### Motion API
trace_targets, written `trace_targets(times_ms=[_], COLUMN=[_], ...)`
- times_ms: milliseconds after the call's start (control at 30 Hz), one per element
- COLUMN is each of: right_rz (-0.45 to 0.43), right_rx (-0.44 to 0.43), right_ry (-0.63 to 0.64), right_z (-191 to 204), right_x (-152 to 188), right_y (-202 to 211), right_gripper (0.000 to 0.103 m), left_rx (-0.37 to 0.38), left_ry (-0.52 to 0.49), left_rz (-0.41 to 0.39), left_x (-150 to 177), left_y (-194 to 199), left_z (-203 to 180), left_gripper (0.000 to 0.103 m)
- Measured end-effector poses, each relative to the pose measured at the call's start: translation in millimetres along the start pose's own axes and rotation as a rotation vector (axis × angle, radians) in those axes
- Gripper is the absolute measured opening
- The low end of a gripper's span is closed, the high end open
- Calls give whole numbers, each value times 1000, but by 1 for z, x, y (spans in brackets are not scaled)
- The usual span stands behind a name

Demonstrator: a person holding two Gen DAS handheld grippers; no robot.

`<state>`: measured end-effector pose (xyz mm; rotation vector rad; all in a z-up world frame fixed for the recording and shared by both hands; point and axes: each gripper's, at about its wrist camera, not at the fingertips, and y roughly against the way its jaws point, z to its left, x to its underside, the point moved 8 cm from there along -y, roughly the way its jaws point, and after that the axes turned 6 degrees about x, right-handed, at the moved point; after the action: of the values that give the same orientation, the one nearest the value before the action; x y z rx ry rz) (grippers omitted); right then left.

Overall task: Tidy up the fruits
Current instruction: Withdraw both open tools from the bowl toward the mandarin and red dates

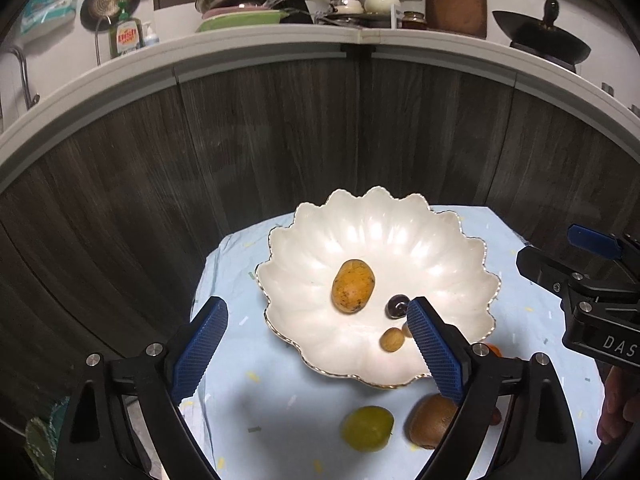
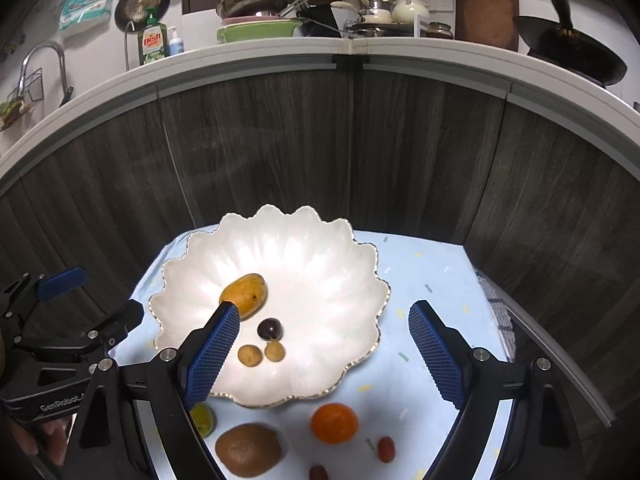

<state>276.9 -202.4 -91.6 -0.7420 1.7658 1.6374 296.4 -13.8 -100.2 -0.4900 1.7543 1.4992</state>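
Nearest to me, both grippers hang over the front of the little table with their blue pads spread wide and nothing between them — the left gripper and the right gripper are each empty. Just below them, on the pale blue cloth, the unsorted fruit waits: a kiwi, a green plum-like fruit, an orange and two small red fruits, all outside the dish. Beyond that sits the white scalloped bowl, already holding a mango, a dark cherry-like fruit and two small tan fruits. By my reckoning the job is near halfway — four pieces in, about five to go. Behind stand the dark cabinet doors and the cluttered counter.
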Motion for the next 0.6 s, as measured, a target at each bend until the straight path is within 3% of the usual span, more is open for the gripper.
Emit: trace_targets(times_ms=[600], right_rz=[-9], right_rx=[11], right_ry=[-9], right_z=[-17], right_x=[31], right_y=[36], right_gripper=[87], left_rx=[19], left_ry=[-32], left_rz=[-3], left_x=[25], left_y=[37], left_z=[-28], left_gripper=[94])
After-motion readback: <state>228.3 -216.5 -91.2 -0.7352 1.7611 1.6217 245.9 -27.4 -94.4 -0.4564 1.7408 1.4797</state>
